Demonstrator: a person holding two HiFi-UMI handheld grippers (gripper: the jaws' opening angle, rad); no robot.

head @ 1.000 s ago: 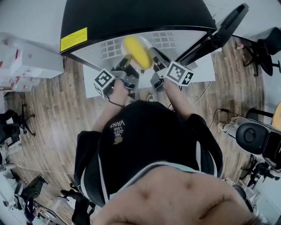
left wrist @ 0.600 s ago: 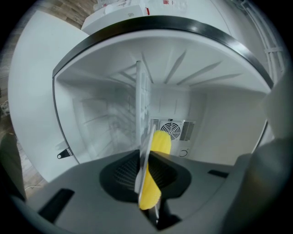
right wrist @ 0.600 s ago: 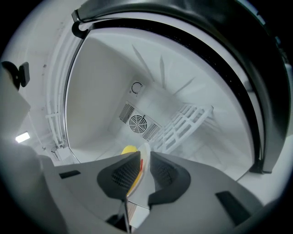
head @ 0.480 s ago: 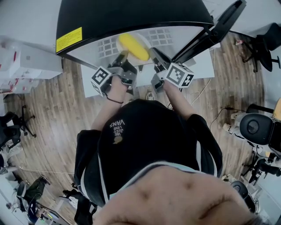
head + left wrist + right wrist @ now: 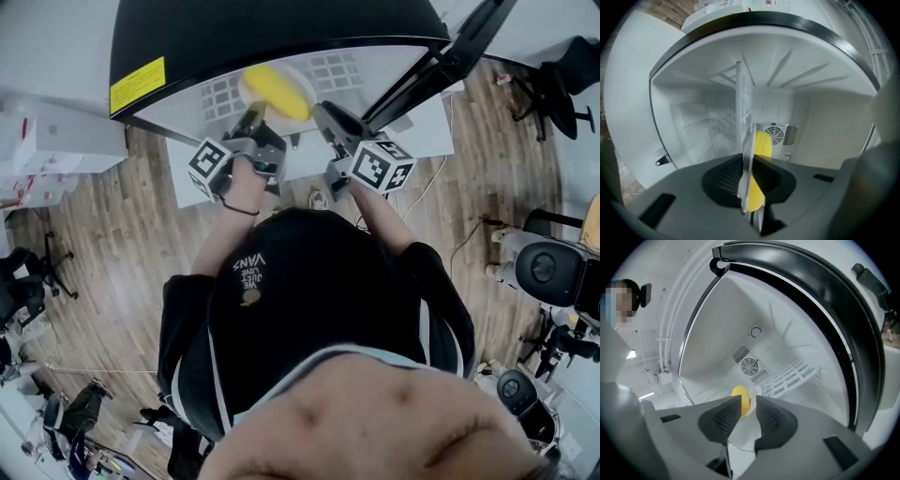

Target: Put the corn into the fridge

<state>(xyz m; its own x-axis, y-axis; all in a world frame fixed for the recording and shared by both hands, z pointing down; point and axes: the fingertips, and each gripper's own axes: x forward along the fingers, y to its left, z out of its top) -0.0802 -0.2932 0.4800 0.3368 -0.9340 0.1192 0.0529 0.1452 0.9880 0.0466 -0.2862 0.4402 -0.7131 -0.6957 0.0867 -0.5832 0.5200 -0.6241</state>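
Clamping plate (image 5: 745, 183) rim, left tool (image 5: 751, 168); corn (image 5: 762, 144) on plate, inside fridge (image 5: 829, 131).

**A:** What does the fridge (image 5: 281, 28) look made of?

**B:** The shell is glossy black, with a shiny yellow label (image 5: 137, 84). The inner walls (image 5: 829, 126) are smooth white plastic, and the shelf (image 5: 792, 373) looks like white coated wire.

**A:** And the corn (image 5: 277, 92)?

**B:** Smooth, yellow and faintly shiny, so it looks like plastic. The plate (image 5: 746, 174) is thin, pale and slick.

**A:** The left gripper (image 5: 750, 164)?

**B:** It has a matt grey plastic housing (image 5: 825, 197) and 2 black pads (image 5: 724, 180) with a dimpled, rubbery face. Its cube (image 5: 208, 167) carries matt black-and-white print.

**A:** Anything else?

**B:** The floor (image 5: 122, 244) is wood-grain planks with a dull sheen. The shirt (image 5: 319, 300) is matt black cloth.
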